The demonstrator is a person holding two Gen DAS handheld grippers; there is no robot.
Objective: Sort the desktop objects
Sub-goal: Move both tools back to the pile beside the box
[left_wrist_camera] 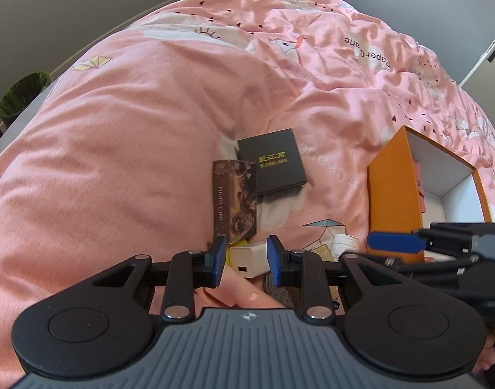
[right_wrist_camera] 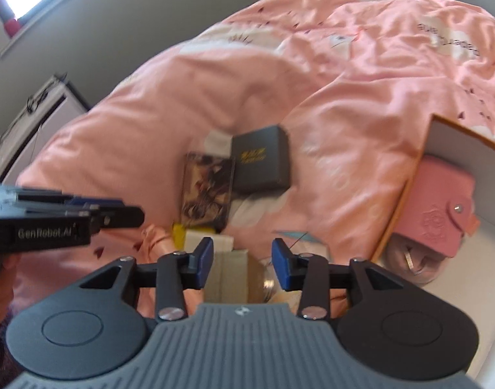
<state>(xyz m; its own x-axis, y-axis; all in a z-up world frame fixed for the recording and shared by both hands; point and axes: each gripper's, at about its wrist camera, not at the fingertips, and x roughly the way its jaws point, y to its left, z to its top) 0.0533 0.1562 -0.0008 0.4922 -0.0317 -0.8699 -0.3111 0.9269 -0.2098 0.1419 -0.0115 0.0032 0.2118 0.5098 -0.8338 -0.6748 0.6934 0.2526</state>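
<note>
we hold two grippers over a pink quilt point(left_wrist_camera: 124, 149) spread on a bed, which serves here in place of a desk. the left gripper point(left_wrist_camera: 244, 261) has its jaws partly apart and empty, and the white charger block point(left_wrist_camera: 247, 261) lies on the quilt right below the gap, so in the left wrist view it sits just ahead of and between the blue pads. the right gripper point(right_wrist_camera: 242, 264) is also empty, its jaws a little wider; under it we see a beige box point(right_wrist_camera: 228, 275), blurred. beyond both, toward the middle of the quilt, a patterned card box point(left_wrist_camera: 236, 199) lies with its long axis pointing away from us, touching a flat black box point(left_wrist_camera: 271, 160) just behind it. the orange-walled bin point(left_wrist_camera: 393, 194) stands at the right edge of the cluster and already holds a pink wallet point(right_wrist_camera: 439, 206). we judge the charger is the left hand's nearest pick, and the bin lies to that gripper's right, past the right gripper. grey walls and a dark waste basket point(left_wrist_camera: 22, 95) frame the room
</note>
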